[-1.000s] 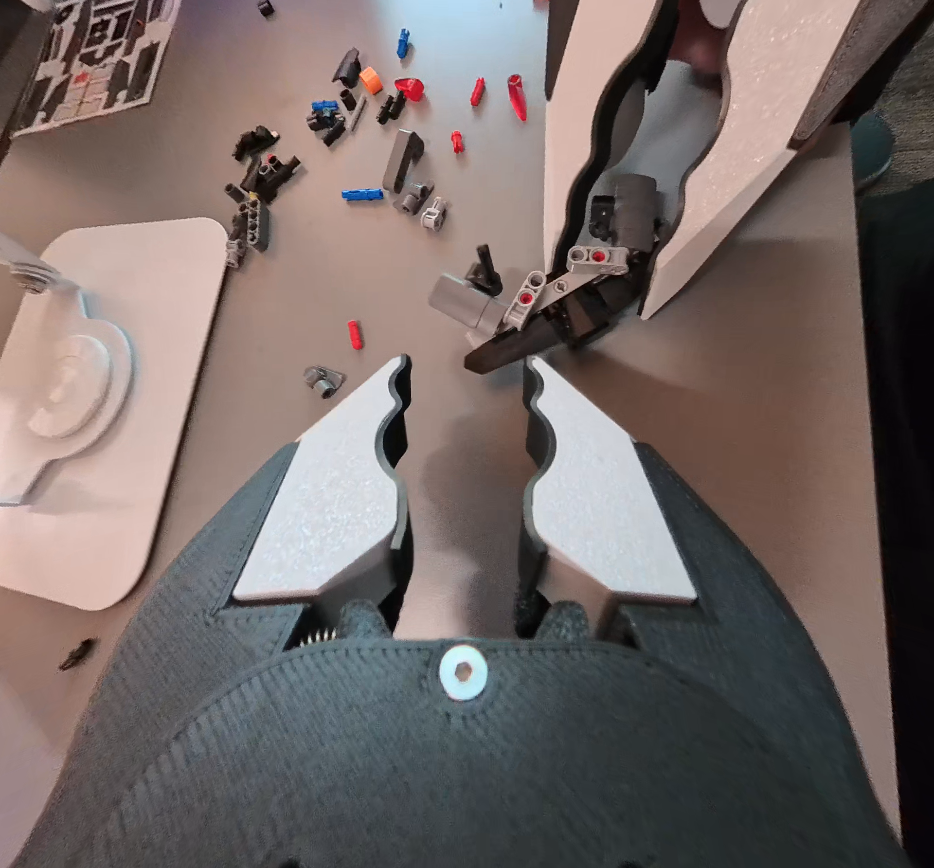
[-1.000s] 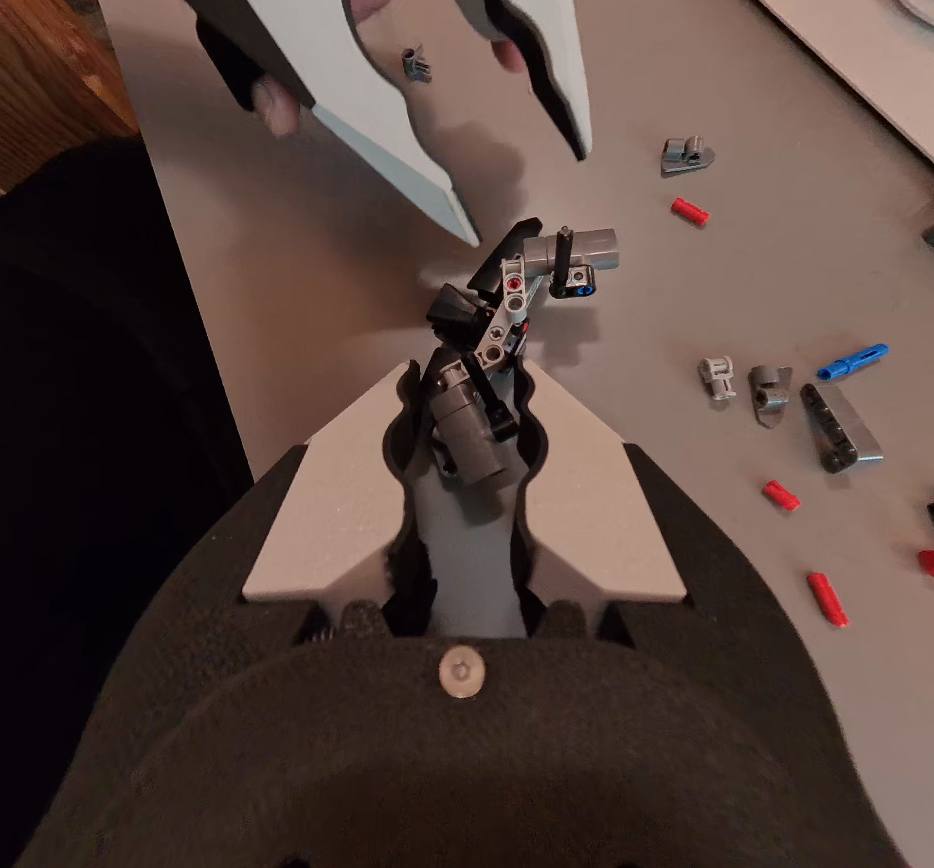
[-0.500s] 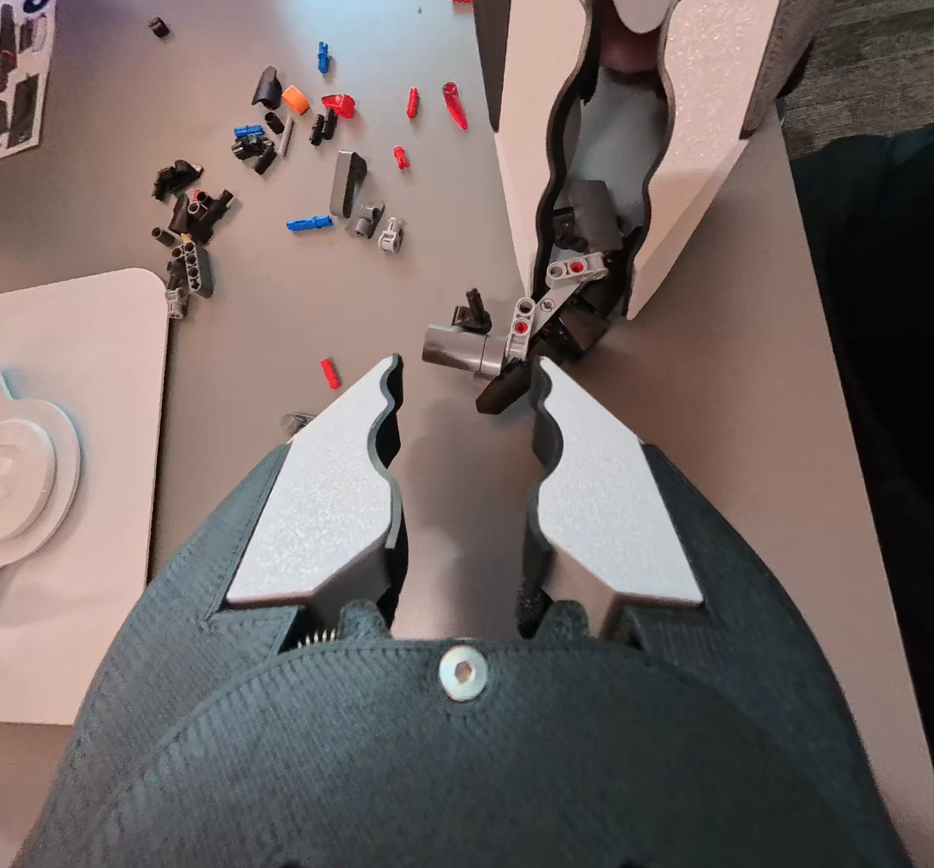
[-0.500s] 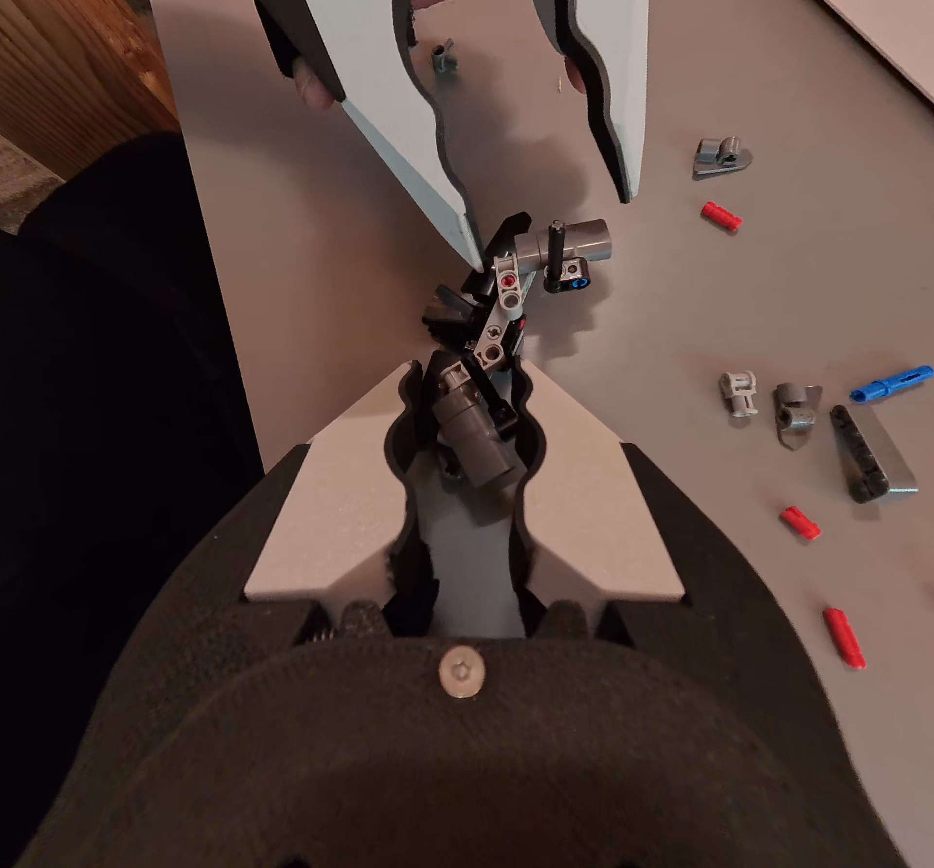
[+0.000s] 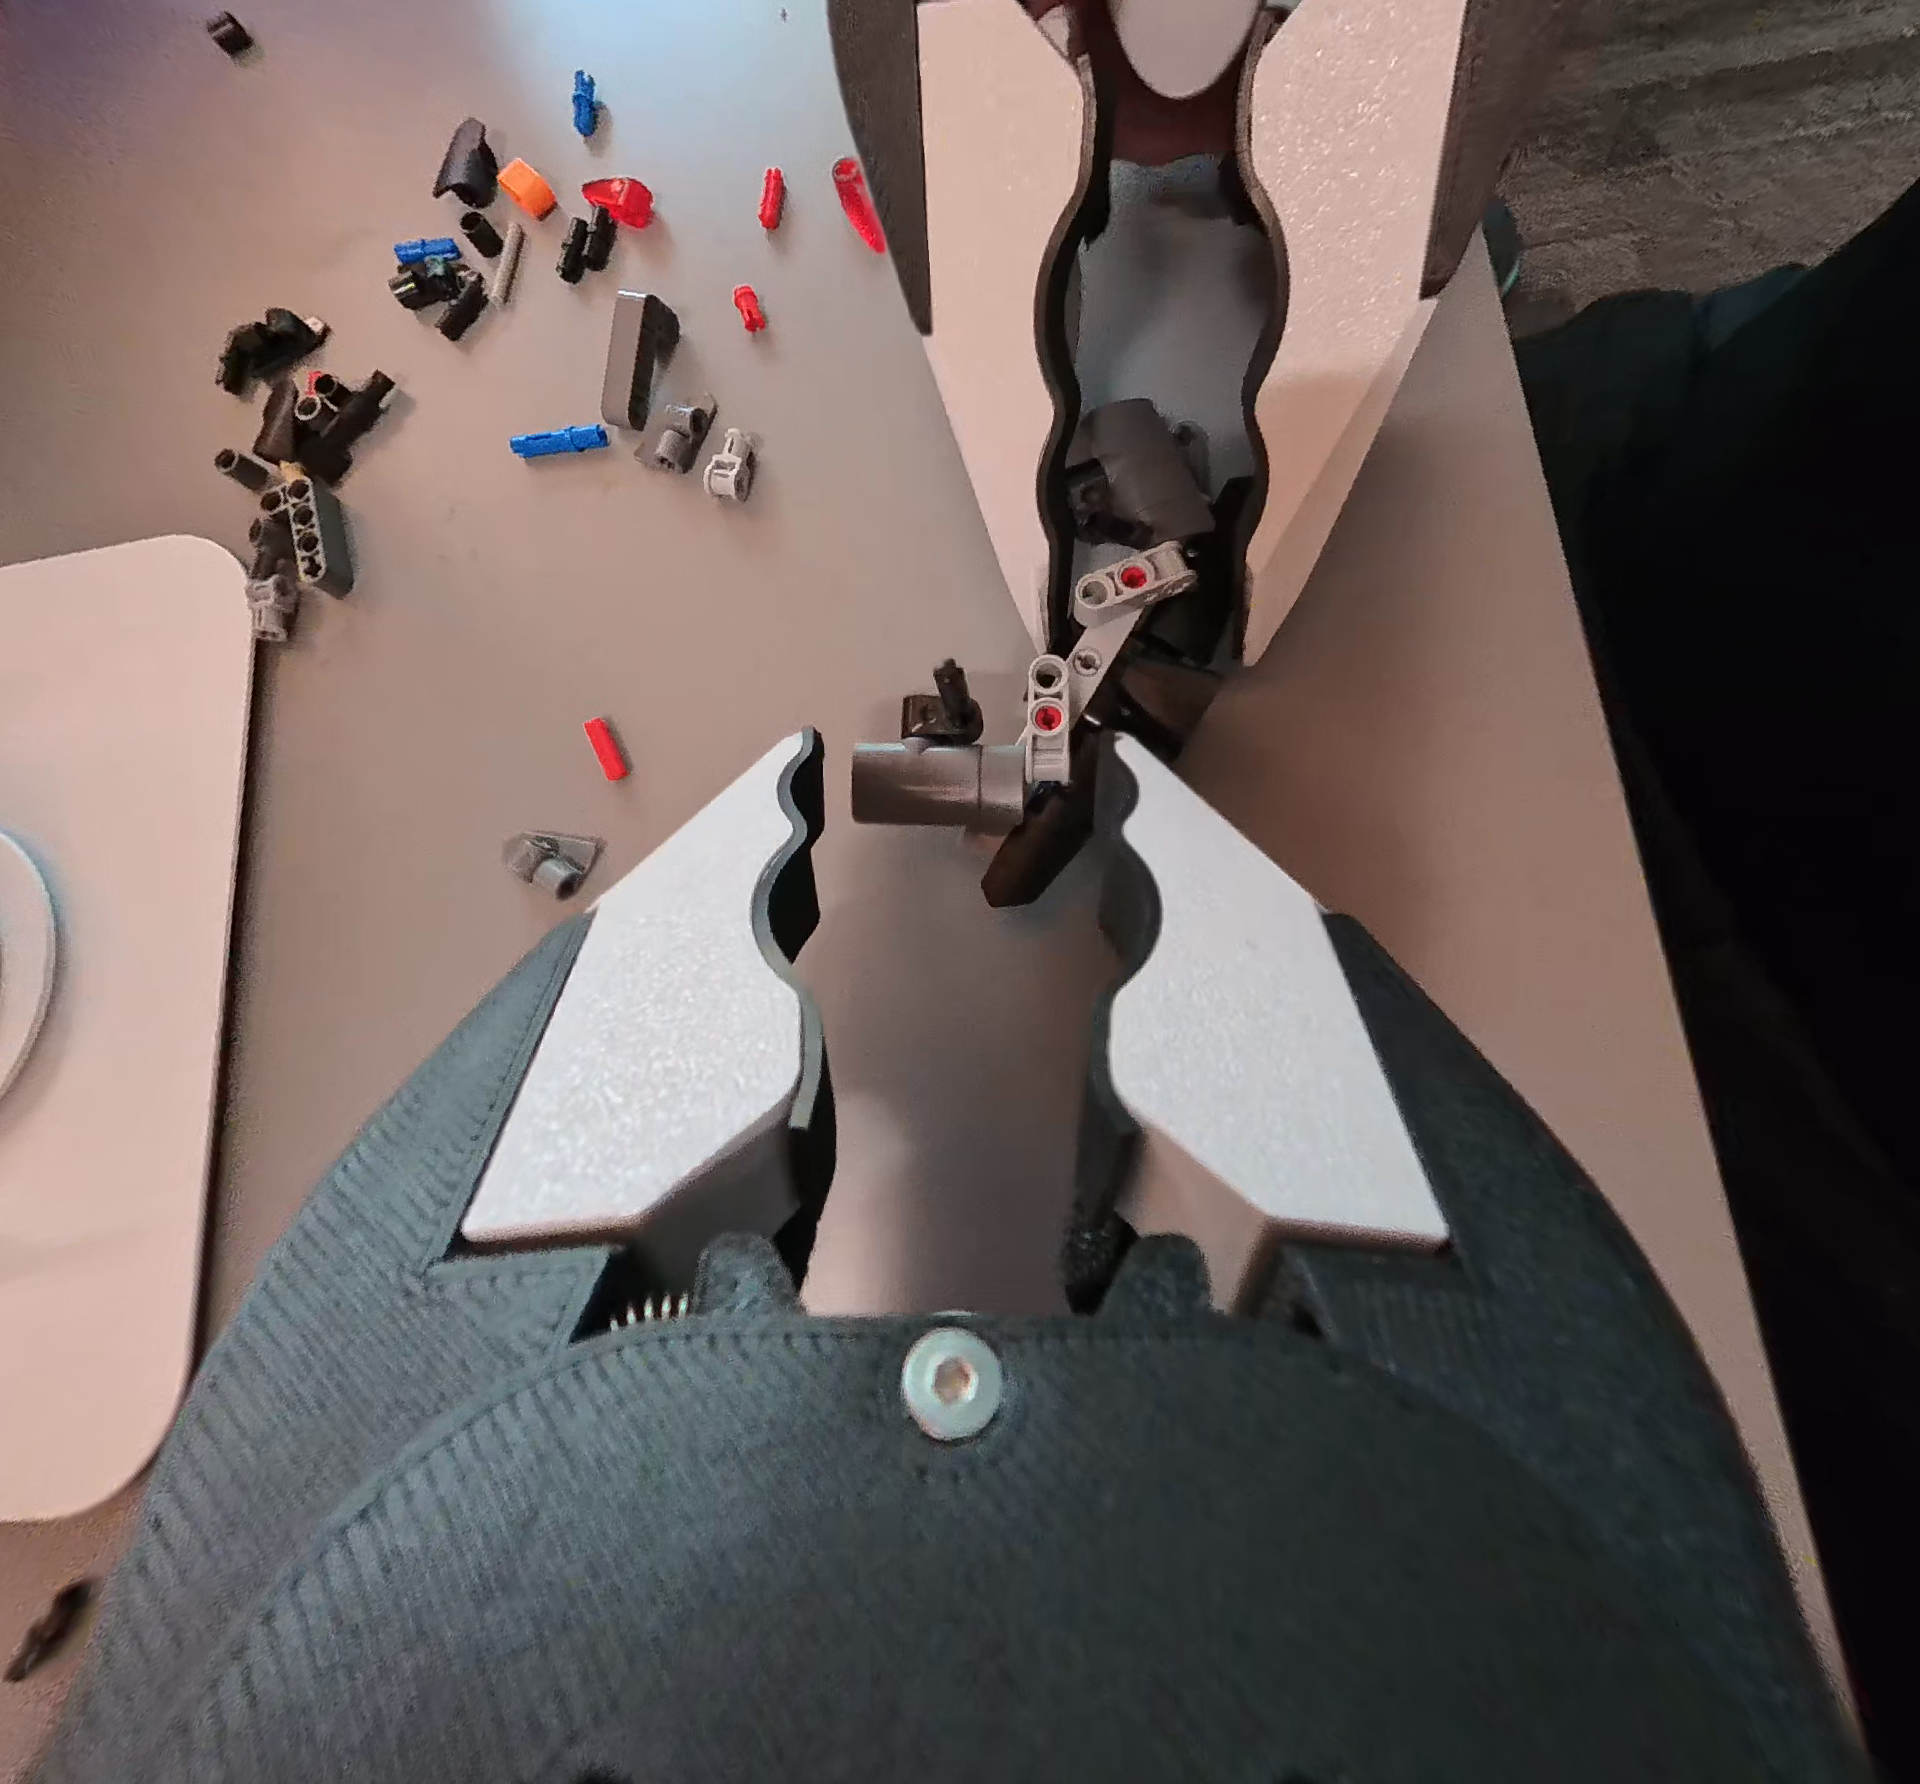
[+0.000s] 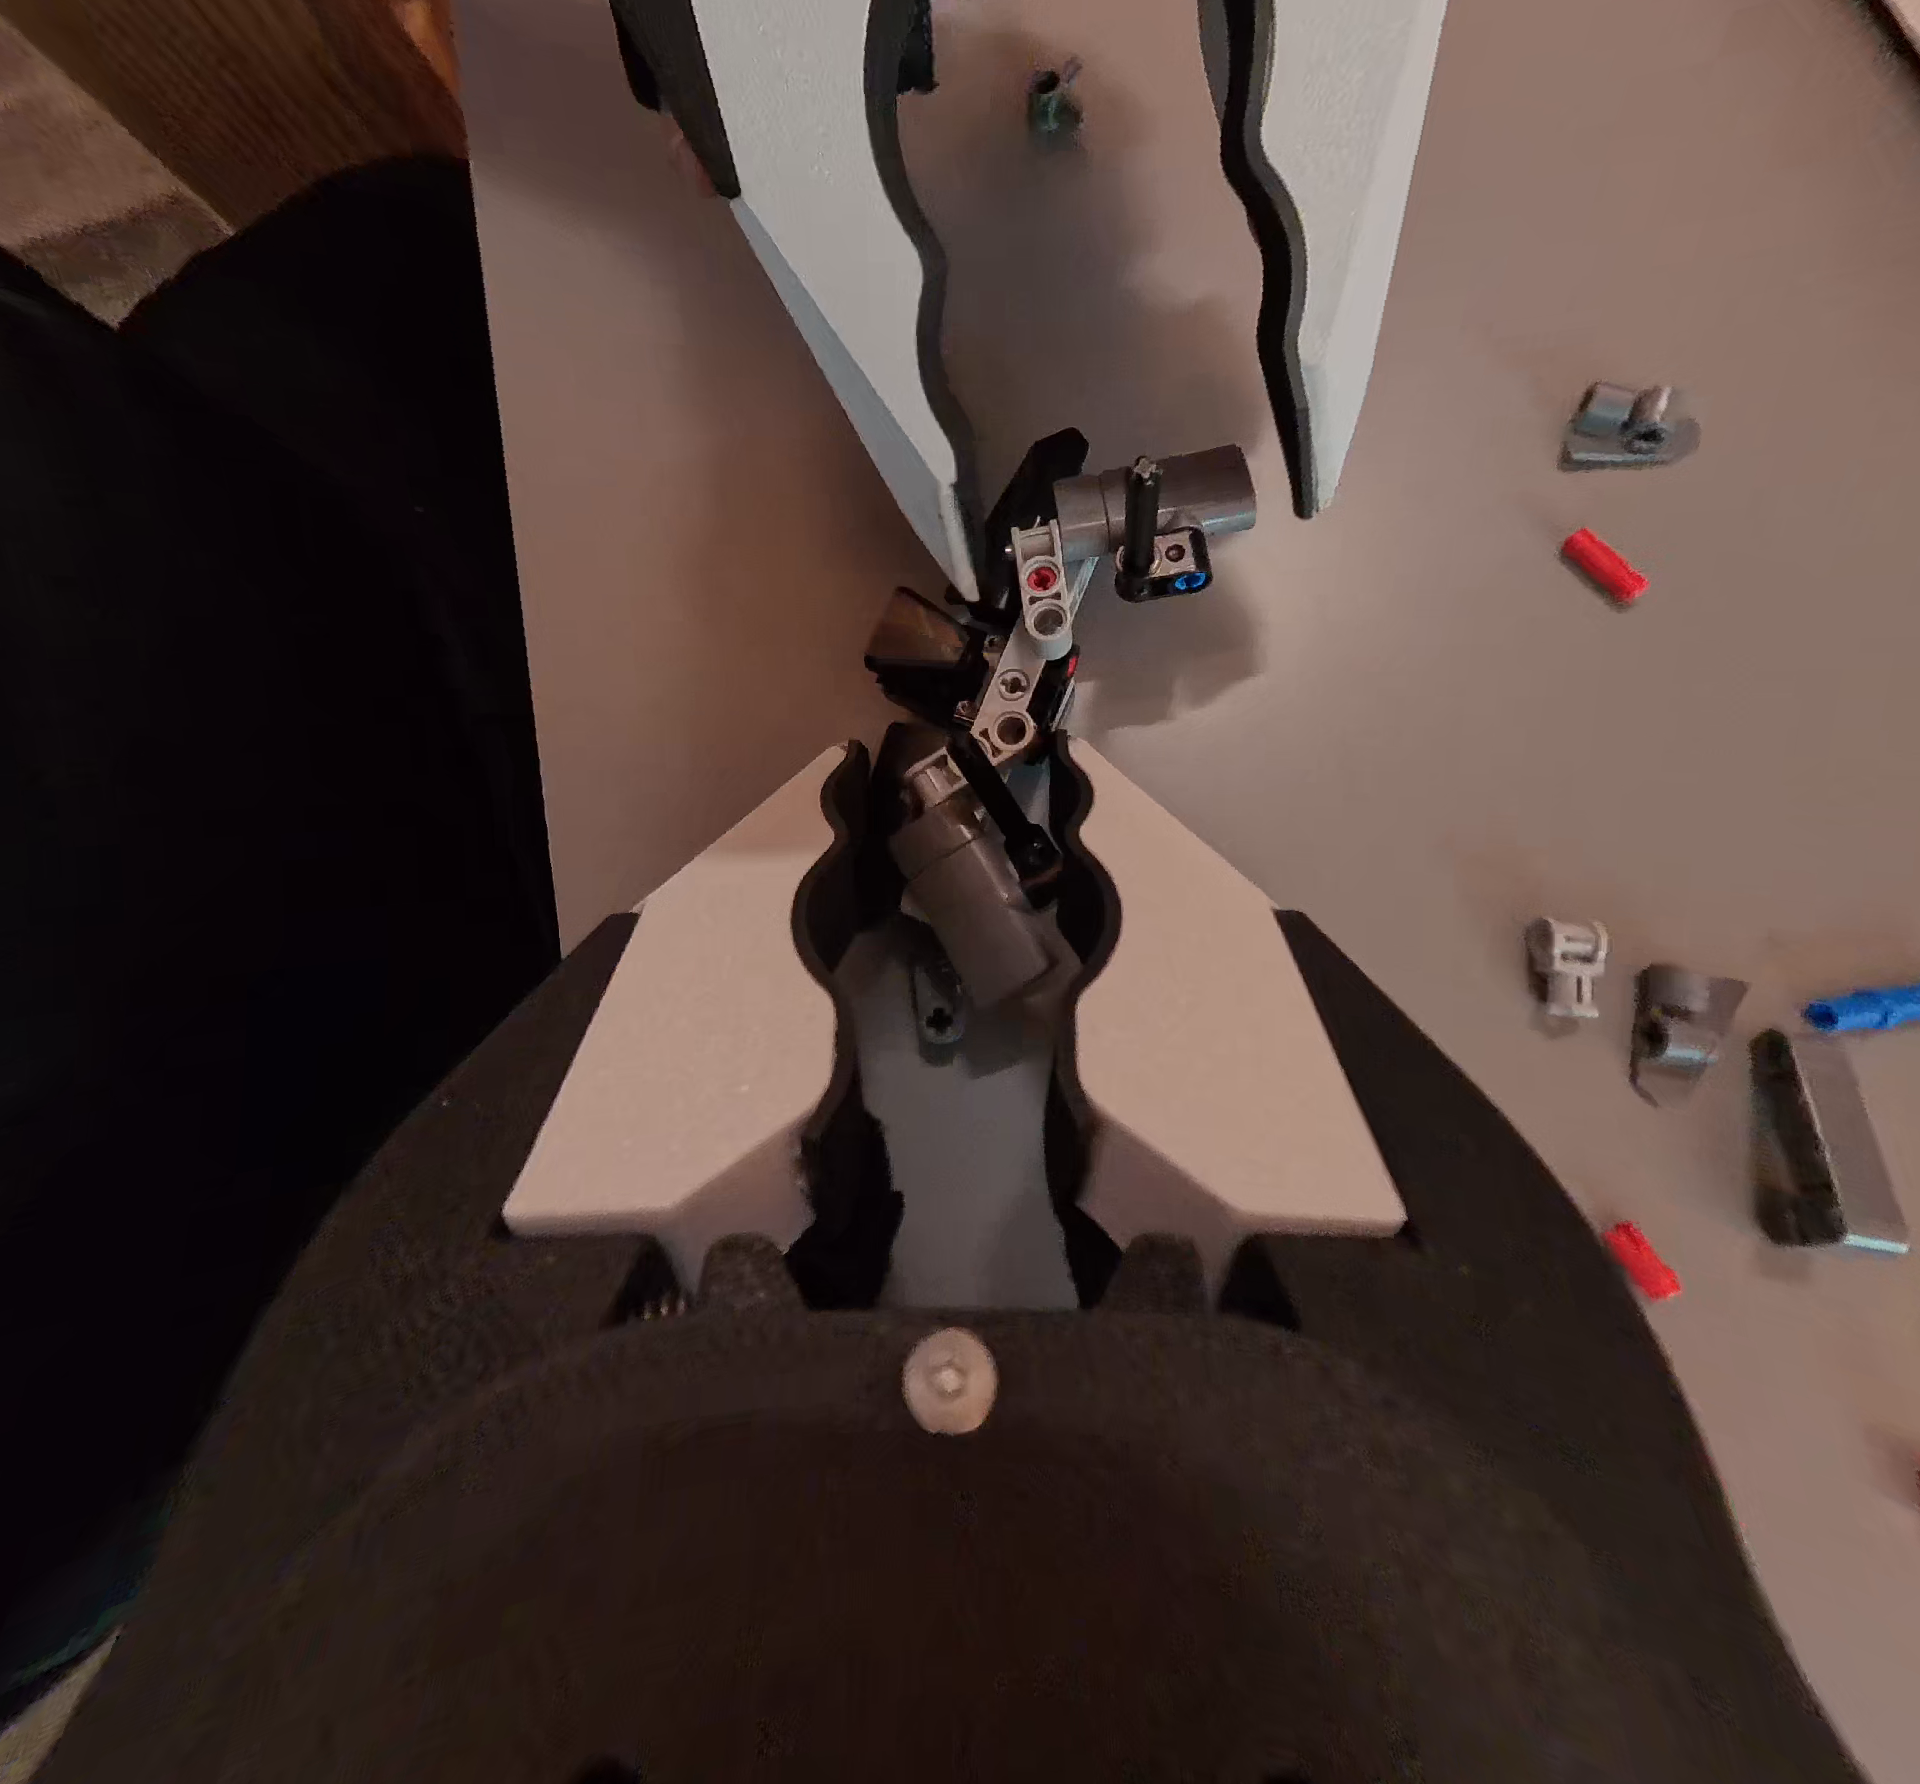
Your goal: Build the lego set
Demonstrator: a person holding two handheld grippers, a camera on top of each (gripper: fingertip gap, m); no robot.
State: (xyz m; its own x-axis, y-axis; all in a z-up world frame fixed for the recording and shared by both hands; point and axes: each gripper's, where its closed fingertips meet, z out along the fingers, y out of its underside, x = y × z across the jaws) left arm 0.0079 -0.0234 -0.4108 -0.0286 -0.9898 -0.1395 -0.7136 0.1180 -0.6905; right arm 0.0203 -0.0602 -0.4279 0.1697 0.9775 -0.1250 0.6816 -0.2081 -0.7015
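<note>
The right gripper [image 6: 956,758] clamps the half-built lego assembly [image 6: 1023,633] by its dark grey cylinder. Its far end reaches between the spread, empty fingers of the left gripper [image 5: 966,768] (one fingertip touching it, seemingly). Only the left wrist view shows the scattered loose pieces [image 5: 457,280] beyond its left finger.

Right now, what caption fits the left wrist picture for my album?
Open left gripper nears the lego assembly that the right gripper holds above the table.

left gripper [image 5: 966,778] spread wide, right gripper [image 6: 956,758] clamped.
</note>
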